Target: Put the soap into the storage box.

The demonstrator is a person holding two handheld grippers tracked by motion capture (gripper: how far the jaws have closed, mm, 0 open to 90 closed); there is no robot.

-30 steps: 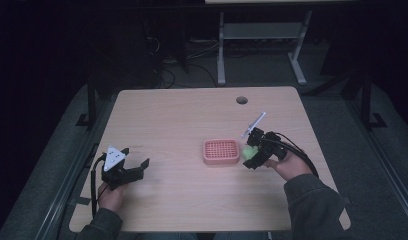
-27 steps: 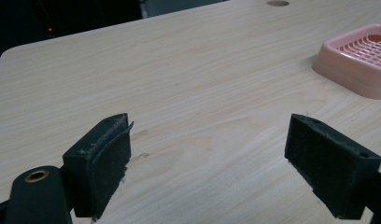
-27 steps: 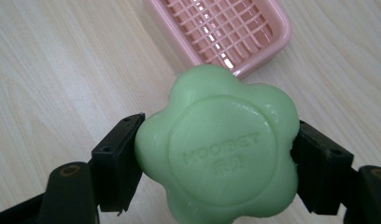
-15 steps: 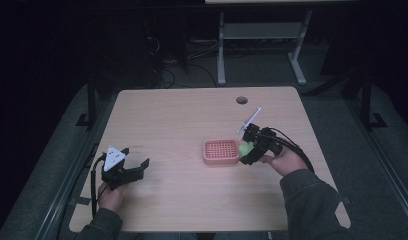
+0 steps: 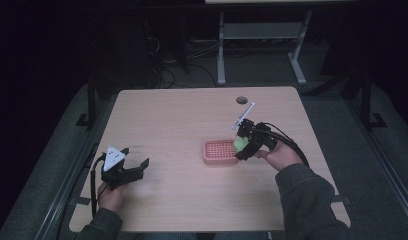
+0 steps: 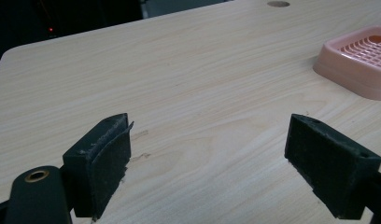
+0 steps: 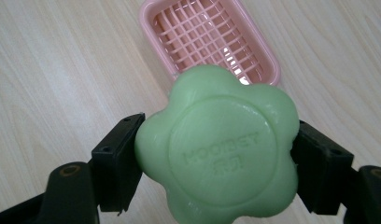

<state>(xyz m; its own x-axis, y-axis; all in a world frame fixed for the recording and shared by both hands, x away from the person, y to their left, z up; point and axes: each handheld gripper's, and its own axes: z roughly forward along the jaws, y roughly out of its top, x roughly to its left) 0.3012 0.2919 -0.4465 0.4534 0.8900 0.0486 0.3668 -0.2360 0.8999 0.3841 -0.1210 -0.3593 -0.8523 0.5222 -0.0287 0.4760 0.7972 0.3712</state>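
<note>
Right gripper view puts the pale green, flower-shaped bar of soap [image 7: 216, 149] closest of all: waxy and smooth, with rounded lobes and a round face carrying raised lettering, pinched on two opposite sides by the flat black jaws of the right gripper [image 7: 216, 156]. Just beyond it, lower down, sits the pink plastic soap dish [image 7: 212, 39], a rounded rectangle with a glossy rim and a grid of thin bars for a floor, resting on the light wood-grain table [image 7: 48, 70]. From the high view the soap [image 5: 240, 144] hangs over the right end of the dish [image 5: 219, 152], held by the right gripper [image 5: 244, 145] with its cable looping back past the hand. Near the front left edge, the left gripper [image 5: 134, 169] rests low over the table [image 5: 182, 115], its jaws spread wide around nothing; the left gripper view shows their matte, slightly frayed pads [image 6: 107, 161] well apart with bare wood between.
</note>
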